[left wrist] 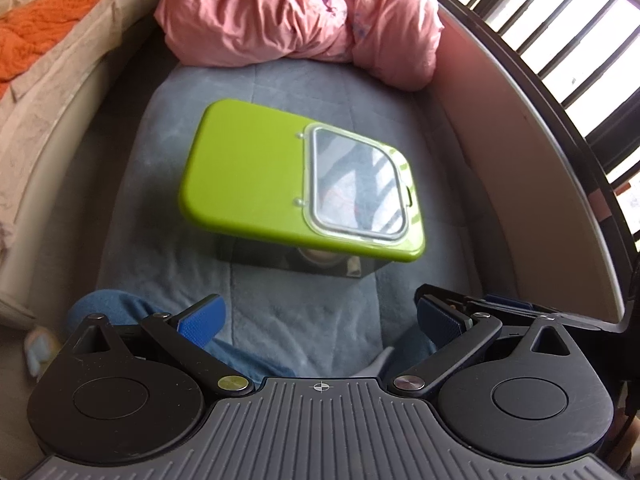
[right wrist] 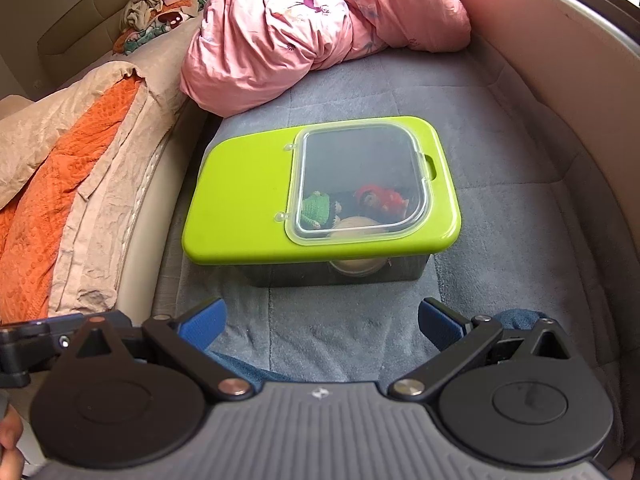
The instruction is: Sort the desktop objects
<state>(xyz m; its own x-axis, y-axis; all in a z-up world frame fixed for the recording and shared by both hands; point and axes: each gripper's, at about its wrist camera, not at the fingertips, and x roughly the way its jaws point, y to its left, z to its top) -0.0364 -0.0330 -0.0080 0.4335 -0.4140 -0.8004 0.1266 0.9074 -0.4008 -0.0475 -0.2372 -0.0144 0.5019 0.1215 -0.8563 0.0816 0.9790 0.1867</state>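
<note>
A dark storage box with a lime-green lid point(left wrist: 248, 168) point(right wrist: 240, 196) stands on a grey blanket point(left wrist: 280, 312) point(right wrist: 344, 328). The lid's clear hatch point(left wrist: 356, 188) point(right wrist: 360, 184) is closed. Through it, in the right wrist view, I see a green knitted toy point(right wrist: 316, 208), a red knitted toy point(right wrist: 380, 200) and a round beige object point(right wrist: 356, 226). My left gripper point(left wrist: 320, 316) is open and empty, short of the box's near side. My right gripper point(right wrist: 322, 320) is open and empty, also short of the box.
A crumpled pink quilt point(left wrist: 296, 12) point(right wrist: 304, 28) lies behind the box. An orange knit blanket in beige cloth point(left wrist: 44, 40) point(right wrist: 60, 184) lies on the left. A curved padded wall point(left wrist: 520, 152) point(right wrist: 560, 80) bounds the right. Window bars point(left wrist: 560, 28) stand beyond.
</note>
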